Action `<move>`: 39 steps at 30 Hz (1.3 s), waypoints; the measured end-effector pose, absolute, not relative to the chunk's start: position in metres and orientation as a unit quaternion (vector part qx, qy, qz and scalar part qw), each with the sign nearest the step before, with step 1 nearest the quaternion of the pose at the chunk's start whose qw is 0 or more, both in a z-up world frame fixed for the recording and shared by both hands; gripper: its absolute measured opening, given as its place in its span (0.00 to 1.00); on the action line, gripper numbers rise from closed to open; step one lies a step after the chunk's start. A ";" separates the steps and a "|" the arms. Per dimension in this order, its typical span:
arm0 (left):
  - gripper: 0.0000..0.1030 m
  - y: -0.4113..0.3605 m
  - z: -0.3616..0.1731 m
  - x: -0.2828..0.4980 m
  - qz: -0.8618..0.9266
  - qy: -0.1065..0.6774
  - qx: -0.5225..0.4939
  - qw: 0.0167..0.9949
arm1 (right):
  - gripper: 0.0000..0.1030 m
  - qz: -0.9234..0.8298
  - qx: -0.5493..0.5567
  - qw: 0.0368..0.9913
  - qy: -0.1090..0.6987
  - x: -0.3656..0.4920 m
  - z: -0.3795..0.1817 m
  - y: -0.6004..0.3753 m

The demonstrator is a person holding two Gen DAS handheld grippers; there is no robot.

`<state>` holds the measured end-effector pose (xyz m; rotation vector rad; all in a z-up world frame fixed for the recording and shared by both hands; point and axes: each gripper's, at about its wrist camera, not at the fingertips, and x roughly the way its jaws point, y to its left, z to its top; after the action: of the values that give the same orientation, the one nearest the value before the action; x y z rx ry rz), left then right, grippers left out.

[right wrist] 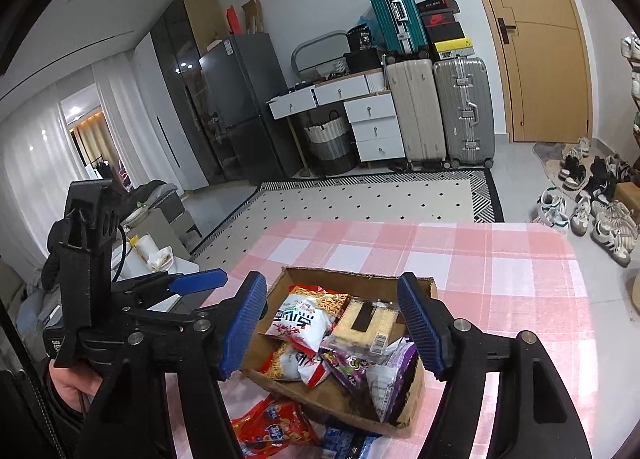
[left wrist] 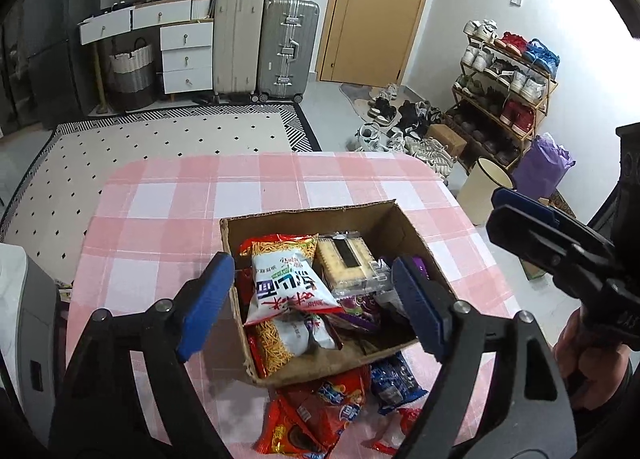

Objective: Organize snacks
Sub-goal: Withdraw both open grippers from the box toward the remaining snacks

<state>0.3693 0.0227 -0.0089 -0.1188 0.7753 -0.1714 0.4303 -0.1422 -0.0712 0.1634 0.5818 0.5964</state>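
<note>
Both grippers tilt down over the cardboard box (left wrist: pixel 384 219) on the pink checked surface (left wrist: pixel 168 219). The left gripper (left wrist: pixel 312 307) and right gripper (right wrist: pixel 332 327) each have jaws spread apart, holding nothing. Snack packets (left wrist: pixel 288 283) fill the box; a red packet (left wrist: pixel 320 415), perhaps biscuits, lies just outside it.

Open-topped box (left wrist: pixel 404 227), snacks (left wrist: pixel 288 283) heaped inside
</note>
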 end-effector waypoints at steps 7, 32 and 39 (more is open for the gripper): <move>0.78 0.021 0.007 0.338 -0.082 0.362 -0.051 0.927 | 0.71 0.287 0.078 0.915 0.272 0.403 -0.062 -0.144; 0.99 0.022 0.020 0.194 -0.061 0.310 -0.058 0.947 | 0.92 0.268 0.084 0.928 0.246 0.284 -0.070 -0.174; 0.99 0.026 0.012 0.155 -0.045 0.302 -0.064 0.950 | 0.95 0.263 0.083 0.931 0.240 0.242 -0.075 -0.177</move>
<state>0.1545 0.0258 0.0115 -0.1305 0.6145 -0.0911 0.2423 -0.1774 -0.0751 0.1693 0.4904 0.5390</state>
